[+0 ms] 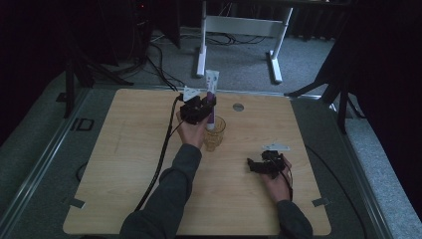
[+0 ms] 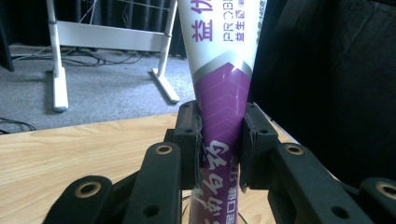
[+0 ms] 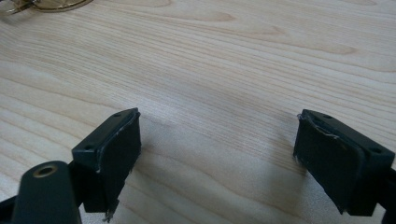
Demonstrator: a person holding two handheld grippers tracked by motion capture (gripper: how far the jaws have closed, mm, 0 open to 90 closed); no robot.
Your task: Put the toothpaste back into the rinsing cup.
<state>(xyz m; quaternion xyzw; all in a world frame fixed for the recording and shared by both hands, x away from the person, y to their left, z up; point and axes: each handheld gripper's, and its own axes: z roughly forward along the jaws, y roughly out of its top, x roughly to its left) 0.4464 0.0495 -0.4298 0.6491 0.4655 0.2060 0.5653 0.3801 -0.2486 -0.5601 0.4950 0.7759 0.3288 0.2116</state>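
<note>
A white and purple tube (image 1: 211, 94) stands upright with its lower end inside an amber glass cup (image 1: 214, 133) near the table's middle. My left gripper (image 1: 208, 105) is shut on the tube's purple part; in the left gripper view the tube (image 2: 223, 79) rises between both pads (image 2: 194, 135). My right gripper (image 1: 253, 165) rests low on the table at the right, open, with bare wood between its pads (image 3: 119, 149). The cup's base (image 3: 51, 4) peeks in at the top left of the right gripper view.
The wooden table (image 1: 129, 164) has a round metal grommet (image 1: 238, 106) near its far edge. A white desk frame (image 1: 239, 35) and cables lie on the grey floor beyond. Dark curtains close in the right side.
</note>
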